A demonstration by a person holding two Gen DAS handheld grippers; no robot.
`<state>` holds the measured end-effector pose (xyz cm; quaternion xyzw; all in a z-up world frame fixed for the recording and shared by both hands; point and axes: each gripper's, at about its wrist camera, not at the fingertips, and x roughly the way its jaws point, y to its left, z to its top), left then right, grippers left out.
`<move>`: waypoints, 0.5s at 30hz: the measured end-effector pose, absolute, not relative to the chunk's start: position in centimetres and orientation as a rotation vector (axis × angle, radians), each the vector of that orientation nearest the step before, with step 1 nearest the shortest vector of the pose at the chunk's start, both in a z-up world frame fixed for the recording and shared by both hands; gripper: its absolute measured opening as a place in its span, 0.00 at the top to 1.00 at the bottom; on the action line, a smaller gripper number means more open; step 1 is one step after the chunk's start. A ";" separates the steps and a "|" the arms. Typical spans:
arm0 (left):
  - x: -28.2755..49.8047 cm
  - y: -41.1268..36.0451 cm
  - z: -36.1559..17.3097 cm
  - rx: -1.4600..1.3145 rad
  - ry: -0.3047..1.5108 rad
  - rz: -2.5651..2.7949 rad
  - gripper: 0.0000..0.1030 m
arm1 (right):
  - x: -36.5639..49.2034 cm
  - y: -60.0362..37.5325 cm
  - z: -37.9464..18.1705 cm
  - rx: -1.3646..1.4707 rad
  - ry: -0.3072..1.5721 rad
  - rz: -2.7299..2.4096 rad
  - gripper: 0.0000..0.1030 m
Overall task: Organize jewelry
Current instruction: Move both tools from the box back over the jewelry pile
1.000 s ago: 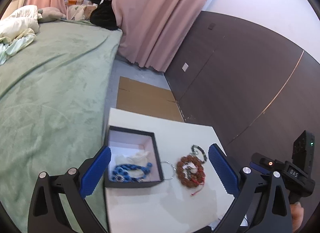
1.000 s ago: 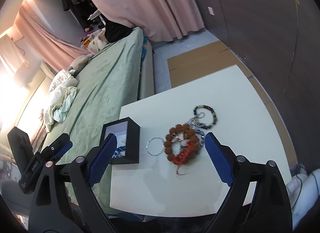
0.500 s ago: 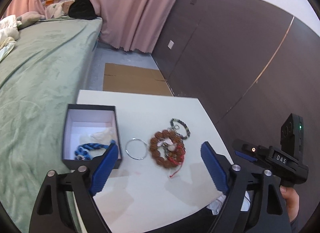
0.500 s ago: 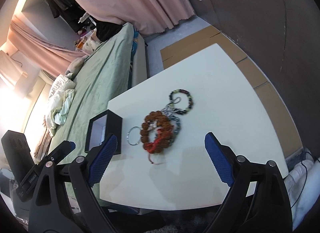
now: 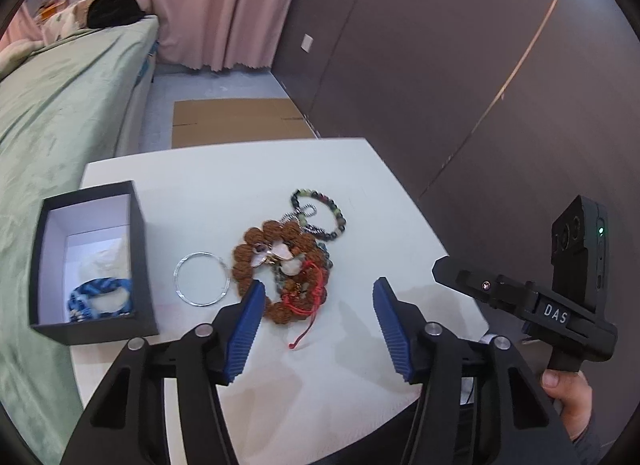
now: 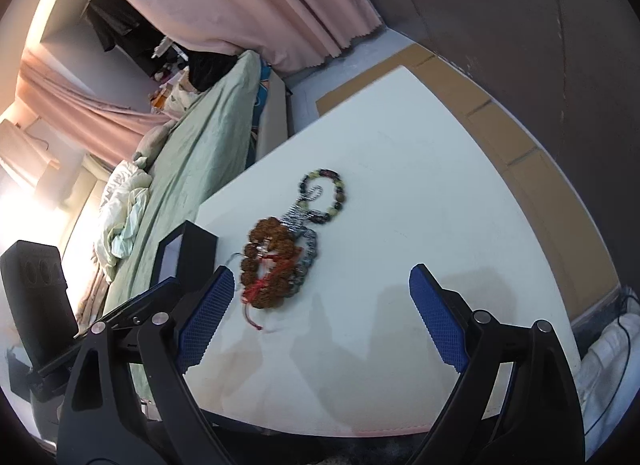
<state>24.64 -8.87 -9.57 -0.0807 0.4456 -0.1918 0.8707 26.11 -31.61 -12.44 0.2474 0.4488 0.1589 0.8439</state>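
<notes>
two claws hung over the near part of a white desk (image 5: 360, 169). the left claw (image 5: 318, 305) had just been narrowing its jaws, yet they stood apart and gripped nothing; its left blue pad sat at the near edge of the jewelry pile, with the red cord (image 5: 306, 325) trailing toward the gap between the pads. the right claw (image 6: 320, 305) was spread wide and empty above bare desk, its left pad just beside the same pile. in the left wrist view, a hand (image 5: 568, 397) held the black handle of the right claw low on the right.

next out lay the heap itself: a brown bead bracelet (image 5: 280, 261) with pale charms in its middle and red thread knotted at its near side, lying on top of a grey beaded strand. just left of it, apart from the heap, lay a thin clear bangle (image 5: 203, 279). left of the bangle, at the desk's left edge, stood an open black box (image 5: 138, 233) with a white lining, holding a blue bead bracelet (image 5: 102, 293) and something pale.

beyond the brown beads lay a dark multicoloured bead bracelet (image 5: 332, 213), touching the heap. farther off were flat cardboard (image 5: 236, 125) on the floor, a green-covered bed (image 5: 60, 105) on the left, pink curtains (image 5: 216, 5) and a dark panelled wall (image 5: 440, 65).
</notes>
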 end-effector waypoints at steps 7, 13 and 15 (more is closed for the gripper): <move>26.3 -11.3 -12.2 -0.107 0.985 -0.424 0.58 | 26.6 -32.7 -14.1 0.544 0.999 0.273 0.14; 27.5 -12.6 -14.6 -0.051 1.041 -0.430 0.72 | 26.7 -32.2 -13.9 0.510 0.994 0.287 0.14; 27.7 -12.8 -15.0 -0.035 1.050 -0.433 0.85 | 26.8 -31.9 -13.9 0.499 0.997 0.287 0.14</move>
